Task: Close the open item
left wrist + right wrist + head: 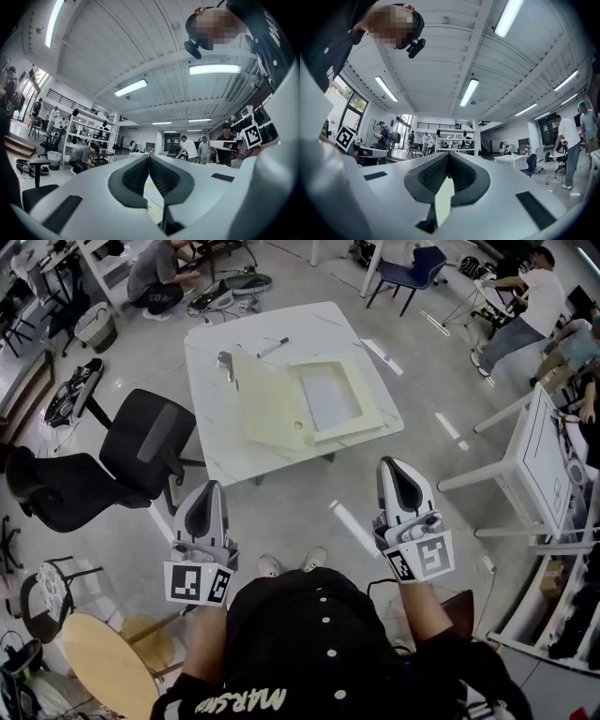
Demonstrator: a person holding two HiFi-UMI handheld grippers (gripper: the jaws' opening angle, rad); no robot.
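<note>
A pale cream box file [302, 403] lies open on the white table [217, 439]. Its lid is spread out to the left and its shallow tray, holding a grey sheet, sits to the right. Both grippers are held level near the person's body, well short of the table's near edge. The left gripper [210, 486] is shut with nothing in it, its pads meeting at the tips [149, 157]. The right gripper [392, 463] is likewise shut and empty [448, 154]. Neither gripper view shows the box file.
A marker pen [273, 347] and a small metal clip [226, 362] lie on the table behind the file. Two black office chairs [148, 439] stand left of the table, a white desk [542, 460] to the right and a round wooden stool [105, 664] at the lower left. People sit and crouch at the back.
</note>
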